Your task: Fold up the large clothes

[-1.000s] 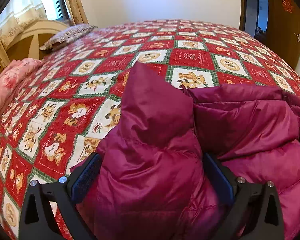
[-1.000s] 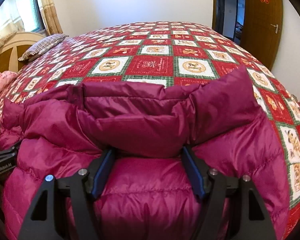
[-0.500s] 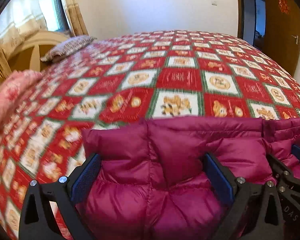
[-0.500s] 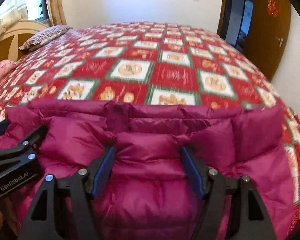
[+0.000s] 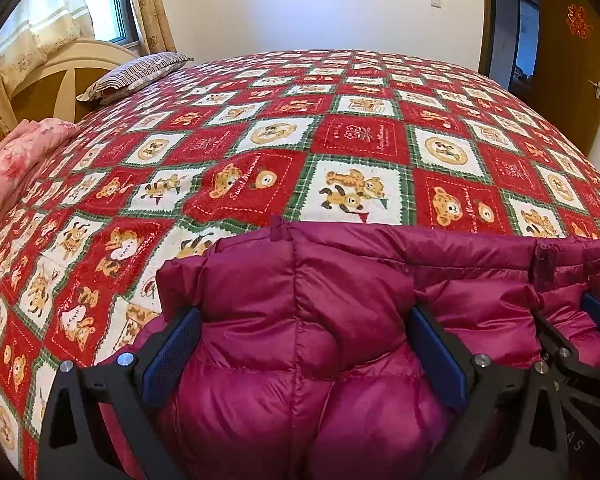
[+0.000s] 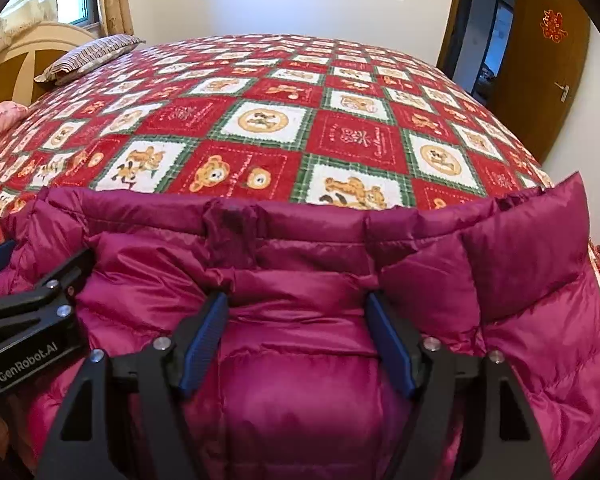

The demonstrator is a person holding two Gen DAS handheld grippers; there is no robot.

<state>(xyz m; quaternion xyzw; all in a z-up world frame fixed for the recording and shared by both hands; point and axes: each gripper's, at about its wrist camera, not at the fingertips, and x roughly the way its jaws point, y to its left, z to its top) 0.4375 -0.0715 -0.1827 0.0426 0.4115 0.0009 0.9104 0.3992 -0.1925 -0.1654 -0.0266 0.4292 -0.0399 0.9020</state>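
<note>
A maroon puffer jacket (image 5: 340, 320) lies bunched at the near edge of the bed; it also fills the lower half of the right wrist view (image 6: 300, 280). My left gripper (image 5: 300, 344) is shut on a thick fold at the jacket's left end. My right gripper (image 6: 300, 336) is shut on a thick fold nearer the middle, just right of the left one. The right gripper shows at the right edge of the left wrist view (image 5: 572, 344), and the left gripper at the left edge of the right wrist view (image 6: 32, 308). The jacket's top edge runs level across both views.
The bed carries a red, white and green bear-pattern quilt (image 5: 360, 144). A striped pillow (image 5: 136, 72) and a cream headboard (image 5: 52, 80) are at the far left, a pink blanket (image 5: 16, 160) at the left edge. A wooden door (image 6: 540, 72) stands at the right.
The jacket's raised upper part has come down toward me, folded into a low bundle with a level top edge. Both grippers have stayed shut on it and come closer together.
</note>
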